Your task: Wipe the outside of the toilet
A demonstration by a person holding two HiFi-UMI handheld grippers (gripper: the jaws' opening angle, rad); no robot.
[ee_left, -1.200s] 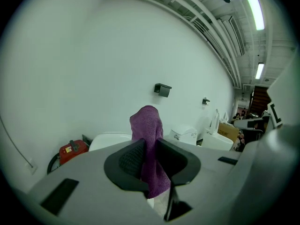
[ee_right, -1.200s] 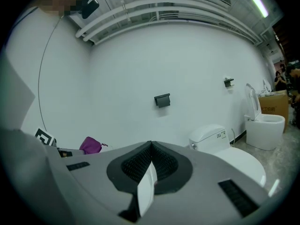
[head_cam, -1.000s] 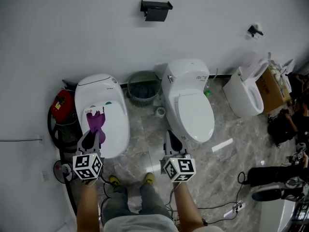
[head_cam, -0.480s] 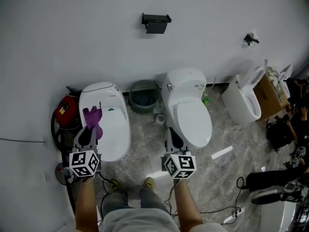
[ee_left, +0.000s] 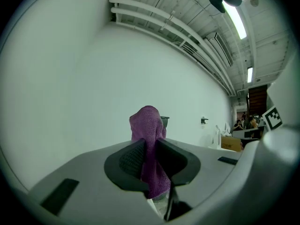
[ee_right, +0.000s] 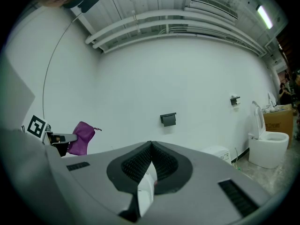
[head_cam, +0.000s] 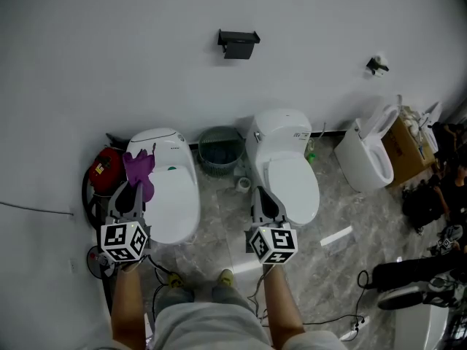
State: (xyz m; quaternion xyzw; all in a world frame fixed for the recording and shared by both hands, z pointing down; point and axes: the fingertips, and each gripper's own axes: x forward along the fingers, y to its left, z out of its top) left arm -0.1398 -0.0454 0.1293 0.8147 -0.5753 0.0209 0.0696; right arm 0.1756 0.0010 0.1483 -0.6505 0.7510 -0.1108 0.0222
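Both point toward twelve o'clock: the left gripper (head_cam: 135,190) clamps a purple cloth (head_cam: 139,168); the right gripper (head_cam: 260,196) has its jaws pressed together, empty.

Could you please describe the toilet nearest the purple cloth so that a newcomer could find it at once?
Along the white wall, look for the leftmost toilet of three, just left of the round waste bin. Unlike its neighbours it is a smooth, low oval with no separate tank, and the left gripper holds the purple cloth by it.
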